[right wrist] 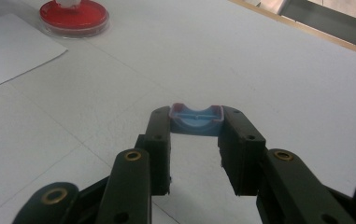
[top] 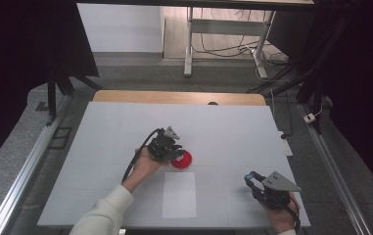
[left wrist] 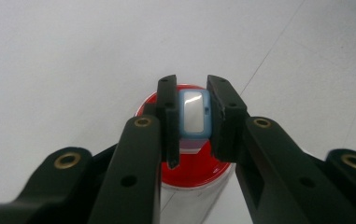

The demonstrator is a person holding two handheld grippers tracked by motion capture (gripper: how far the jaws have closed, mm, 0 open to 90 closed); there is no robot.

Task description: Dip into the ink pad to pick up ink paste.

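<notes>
Right gripper, near table edge: jaws are clamping a blue cap. Paper sheet is lying between the hands. Left gripper, farther in: jaws are clamping a blue stamp, holding it over the red pad.

Our left hand-held gripper points forward and down near the tabletop's middle, jaws clamped on something small, forearm in a pale sleeve. Our right hand-held gripper sits low near the right corner, its jaws likewise clamped.
</notes>
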